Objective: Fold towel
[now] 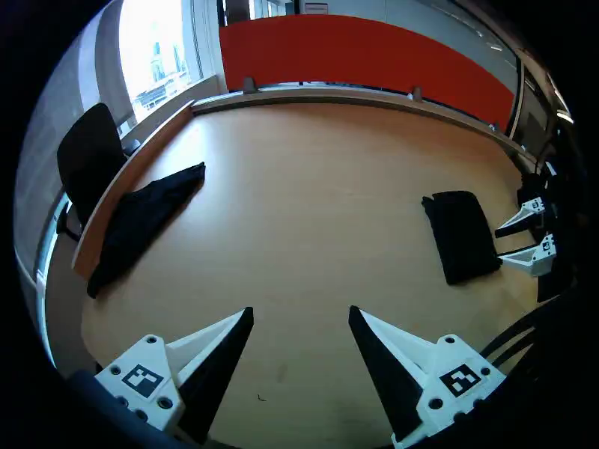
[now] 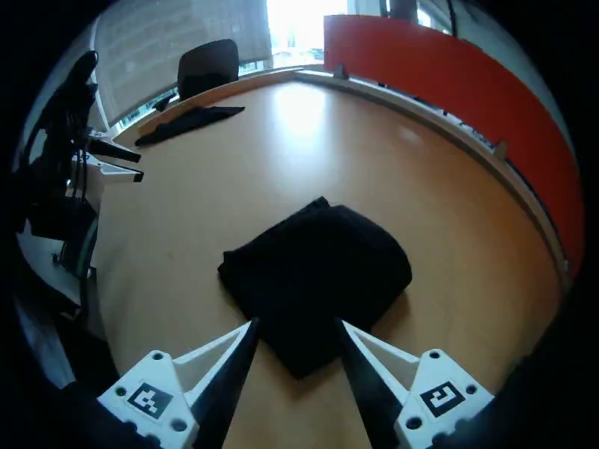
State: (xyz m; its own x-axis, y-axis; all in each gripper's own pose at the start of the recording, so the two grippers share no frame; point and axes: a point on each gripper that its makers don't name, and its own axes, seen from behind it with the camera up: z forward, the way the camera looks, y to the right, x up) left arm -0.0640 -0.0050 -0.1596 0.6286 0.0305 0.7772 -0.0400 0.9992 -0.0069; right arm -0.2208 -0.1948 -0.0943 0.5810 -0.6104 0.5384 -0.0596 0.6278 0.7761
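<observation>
Right gripper [image 2: 298, 323]: fingers wide apart, empty, straddling the near corner of the towel [image 2: 318, 284], which lies folded on the table [image 2: 187, 217]. Contact: can't tell. Left gripper [image 1: 299, 310]: also spread, empty, over bare wood, well apart from the towel. Risk: pinching that corner probably lifts only the top layer and undoes the fold. Second cloth [image 1: 142, 217] lies across the table edge and could slide off.

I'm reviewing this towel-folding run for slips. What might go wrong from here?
The right tongs stand open over the folded towel's near corner; closing there may catch only the top layers and undo the fold. The other black cloth lies along the edge of the table by the chair, so a careless tug might slide it off. The left tongs are open over bare table, away from both cloths.
</observation>
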